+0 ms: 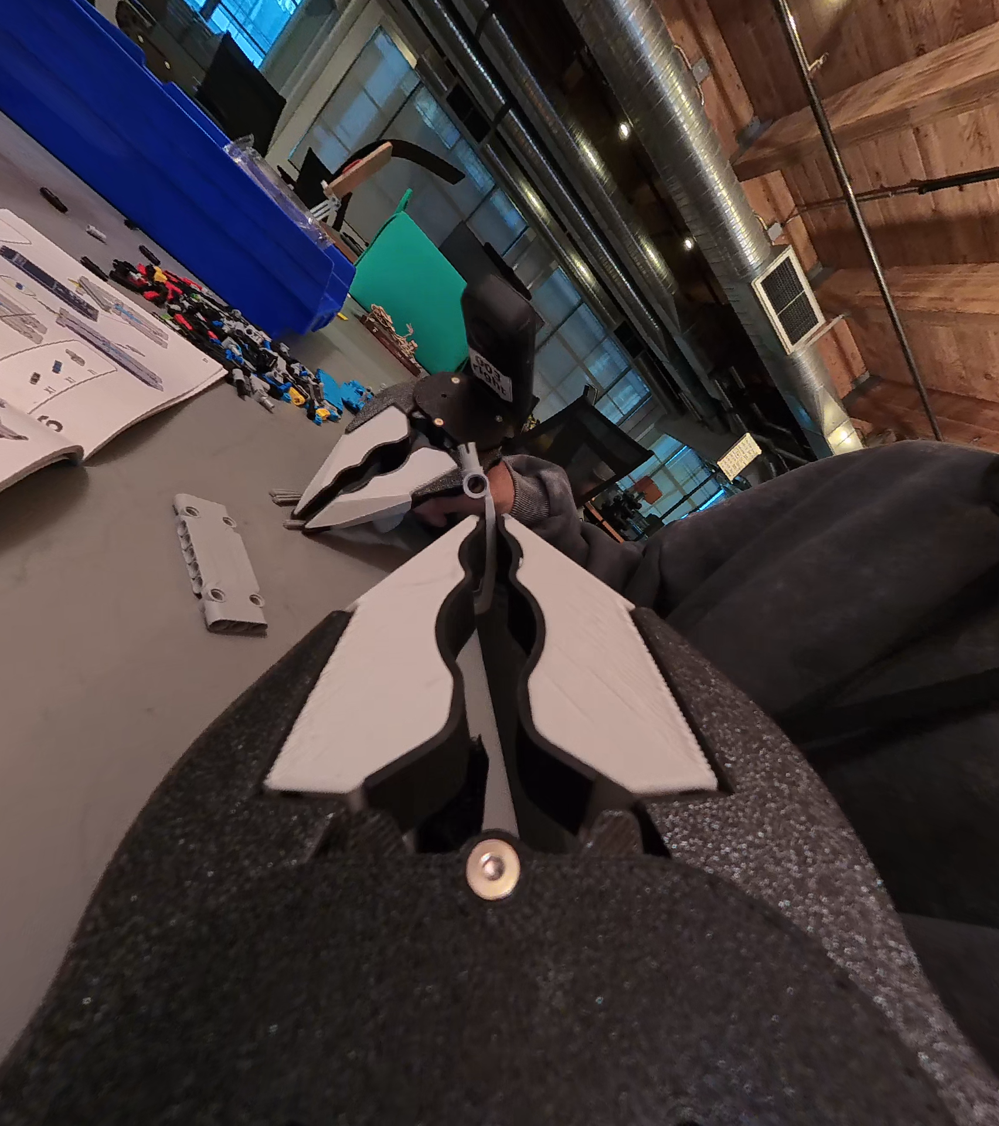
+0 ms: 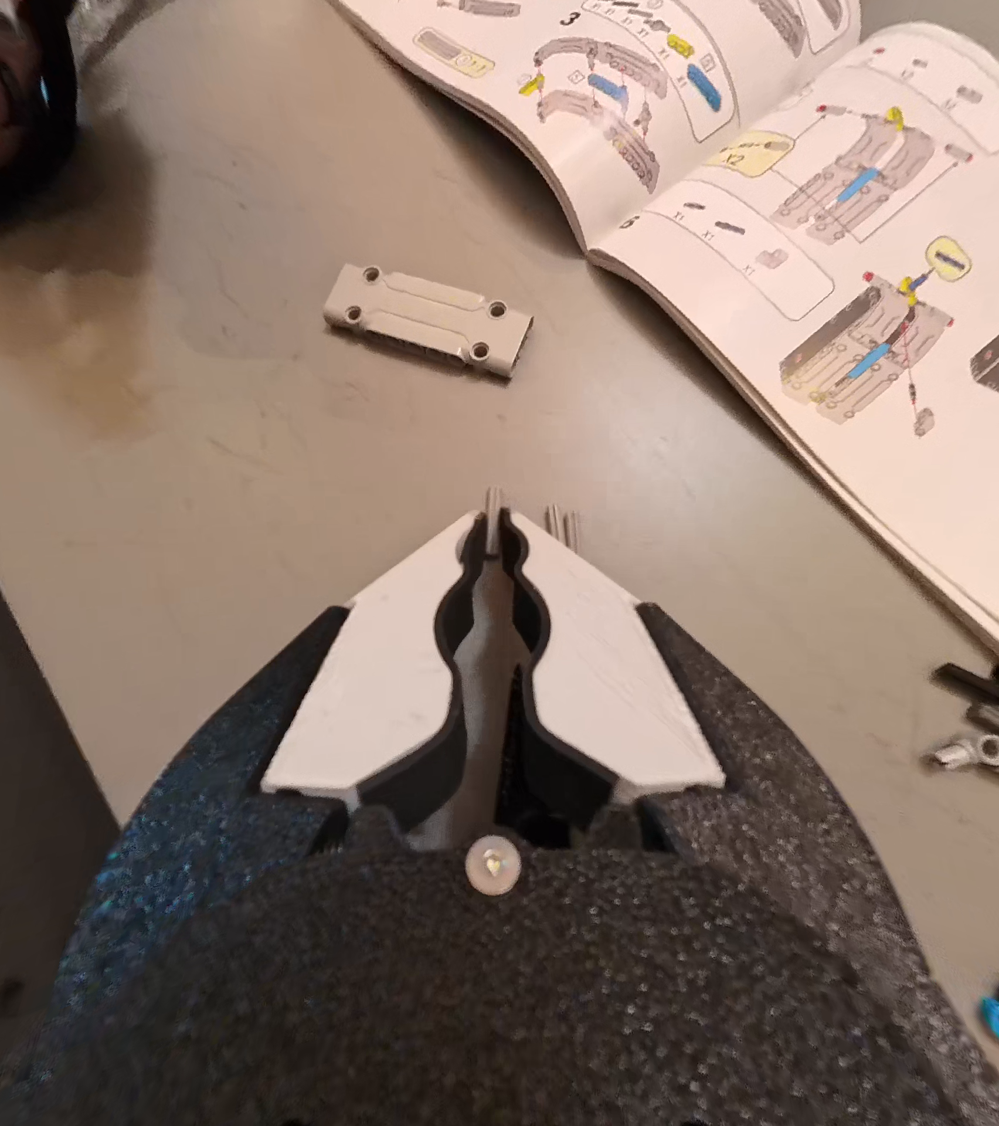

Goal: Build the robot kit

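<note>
Starting at our own jaws, we see the left gripper (image 1: 488, 524) clamped on a thin light-grey connector piece (image 1: 480, 487), whose round end and short stem stick out just past the tips, up off the table. Our right gripper (image 2: 494, 518) is closed on a small grey axle pin (image 2: 494, 509) lying at its tips on the grey table (image 2: 302, 487), and a second grey pin (image 2: 564, 524) lies just beside the right-hand jaw, apart from the held one. In the left wrist view the right gripper (image 1: 296, 518) shows beyond and to the left of our jaws, its tips down on the table with both pins by them. Ahead of the right jaws and a little to their left, a flat grey panel (image 2: 429, 322) with round holes at its corners lies on the table, well clear of both grippers. Farther ahead and to the right of those jaws an open instruction booklet (image 2: 789, 213) lies flat. To the far right of the right jaws we see loose black and white parts (image 2: 996, 719). Beyond the booklet, in the left wrist view, a heap of small coloured parts (image 1: 229, 329) is spread over the table, and behind it stands a blue bin (image 1: 137, 158).
</note>
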`<state>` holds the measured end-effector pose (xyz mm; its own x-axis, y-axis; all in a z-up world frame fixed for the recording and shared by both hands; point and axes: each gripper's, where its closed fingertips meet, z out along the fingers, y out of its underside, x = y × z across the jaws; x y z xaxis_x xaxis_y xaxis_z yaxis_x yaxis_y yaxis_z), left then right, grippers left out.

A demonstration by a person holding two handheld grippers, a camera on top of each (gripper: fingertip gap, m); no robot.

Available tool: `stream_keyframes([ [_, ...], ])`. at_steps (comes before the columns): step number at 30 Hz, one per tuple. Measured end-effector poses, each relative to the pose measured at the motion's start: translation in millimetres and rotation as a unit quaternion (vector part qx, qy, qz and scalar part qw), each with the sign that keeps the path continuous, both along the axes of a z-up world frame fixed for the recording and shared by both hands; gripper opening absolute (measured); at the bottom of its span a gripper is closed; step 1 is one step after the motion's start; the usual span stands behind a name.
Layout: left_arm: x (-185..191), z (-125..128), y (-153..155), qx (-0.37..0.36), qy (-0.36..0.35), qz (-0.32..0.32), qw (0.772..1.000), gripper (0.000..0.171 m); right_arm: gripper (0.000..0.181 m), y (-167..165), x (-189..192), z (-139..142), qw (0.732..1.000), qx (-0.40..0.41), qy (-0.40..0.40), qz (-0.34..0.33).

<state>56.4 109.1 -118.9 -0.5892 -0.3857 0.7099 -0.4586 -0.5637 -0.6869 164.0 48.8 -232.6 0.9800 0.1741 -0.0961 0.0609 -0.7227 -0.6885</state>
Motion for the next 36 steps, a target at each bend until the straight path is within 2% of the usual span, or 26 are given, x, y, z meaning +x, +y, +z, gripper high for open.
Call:
stream_keyframes([
  [4, 1, 1, 1, 0.003, -0.004, 0.007, 1.000, 0.001, 0.003, 1, 0, 0, 0.999, 0.000, 0.045, -0.014],
  [7, 1, 1, 0, 0.007, -0.008, 0.008, 1.000, 0.001, 0.002, 2, -4, 3, 1.000, 0.000, -0.013, 0.010],
  [10, 0, 1, -3, 0.025, -0.015, 0.009, 1.000, 0.000, 0.002, 18, -41, 45, 0.992, 0.103, -0.009, 0.069],
  [12, 3, -2, -2, 0.069, -0.028, 0.031, 0.997, 0.000, 0.002, 27, -71, 77, 0.980, 0.175, 0.025, 0.093],
  [14, -1, -5, -11, 0.107, -0.036, 0.016, 0.994, 0.000, 0.002, 34, -91, 89, 0.972, 0.201, 0.063, 0.099],
  [17, -5, -13, -25, 0.142, -0.035, -0.011, 0.989, 0.000, 0.002, 38, -101, 88, 0.972, 0.204, 0.047, 0.108],
  [36, -5, -12, -24, 0.126, -0.030, -0.017, 0.991, 0.000, 0.001, 36, -100, 98, 0.965, 0.224, 0.086, 0.101],
])
